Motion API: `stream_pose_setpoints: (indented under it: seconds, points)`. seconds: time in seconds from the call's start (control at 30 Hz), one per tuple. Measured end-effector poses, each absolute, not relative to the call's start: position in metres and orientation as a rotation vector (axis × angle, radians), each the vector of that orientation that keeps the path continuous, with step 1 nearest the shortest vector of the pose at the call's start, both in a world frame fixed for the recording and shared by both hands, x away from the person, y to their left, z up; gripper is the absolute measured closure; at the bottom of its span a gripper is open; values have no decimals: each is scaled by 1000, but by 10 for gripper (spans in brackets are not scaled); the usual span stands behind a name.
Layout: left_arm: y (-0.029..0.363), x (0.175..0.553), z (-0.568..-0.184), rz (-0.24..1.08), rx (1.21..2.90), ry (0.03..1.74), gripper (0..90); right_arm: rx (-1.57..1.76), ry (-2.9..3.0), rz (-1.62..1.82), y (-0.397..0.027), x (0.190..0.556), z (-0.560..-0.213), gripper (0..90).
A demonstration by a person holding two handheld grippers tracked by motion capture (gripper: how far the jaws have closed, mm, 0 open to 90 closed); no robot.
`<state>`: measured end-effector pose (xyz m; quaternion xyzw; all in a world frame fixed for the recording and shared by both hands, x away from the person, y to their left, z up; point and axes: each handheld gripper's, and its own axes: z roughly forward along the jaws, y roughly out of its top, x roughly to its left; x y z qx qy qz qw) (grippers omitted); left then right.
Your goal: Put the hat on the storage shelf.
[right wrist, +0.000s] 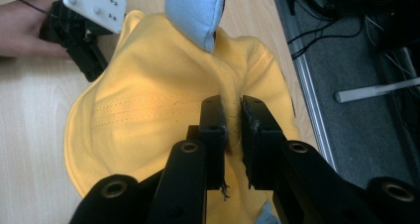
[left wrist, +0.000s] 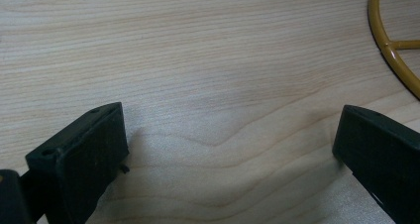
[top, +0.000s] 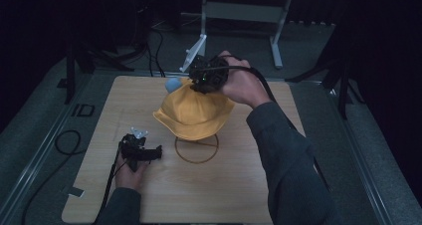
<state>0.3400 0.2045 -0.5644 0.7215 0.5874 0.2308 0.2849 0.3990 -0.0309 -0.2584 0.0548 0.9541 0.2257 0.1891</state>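
Nearest the high camera, at about seven o'clock on the wooden table (top: 99,195), my left gripper (top: 142,153) rests low with its jaws spread wide and nothing between them; its own view looks onto bare wood. Just to its right lies the stand's gold ring base (top: 196,149), and above that sits the yellow hat (top: 194,115), near the table's centre, draped on the stand with a pale blue knob (top: 172,84) poking out at eleven o'clock. At one o'clock on the hat my right gripper (right wrist: 231,116) has its jaws nearly together, pinching a ridge of yellow fabric at the crown. As I judge it, the hat is being seated, so I should ease off slowly and keep the crown centred.
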Motion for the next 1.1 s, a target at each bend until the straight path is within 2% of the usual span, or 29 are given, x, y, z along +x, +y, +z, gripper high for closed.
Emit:
stream_pose_setpoints:
  seconds: [0.57, 0.6, 0.63, 0.67, 0.7, 0.73, 0.87, 0.97, 1.1]
  points:
    - [205, 340, -564, 618, 1929, 1571, 4, 133, 2738, 607, -26, 398, -272, 773]
    - [205, 340, -564, 618, 1928, 1571, 4, 132, 2737, 609, -26, 398, -272, 733]
    - [205, 340, -564, 618, 1929, 1571, 4, 153, 2734, 627, -27, 399, -271, 627]
    - [205, 340, -564, 618, 1928, 1571, 4, 153, 2734, 627, -27, 399, -271, 627]
    - [205, 340, -564, 618, 1928, 1571, 4, 165, 2735, 633, -28, 400, -270, 583]
    - [205, 340, -564, 617, 1929, 1570, 4, 181, 2723, 639, -30, 400, -269, 504]
    - [205, 340, -564, 618, 1929, 1571, 4, 210, 2663, 660, -36, 399, -265, 298]
    - [205, 340, -564, 618, 1929, 1571, 4, 214, 2615, 677, -45, 394, -260, 210]
    - [205, 340, -564, 617, 1930, 1571, 4, 239, 2577, 702, -57, 394, -257, 183]
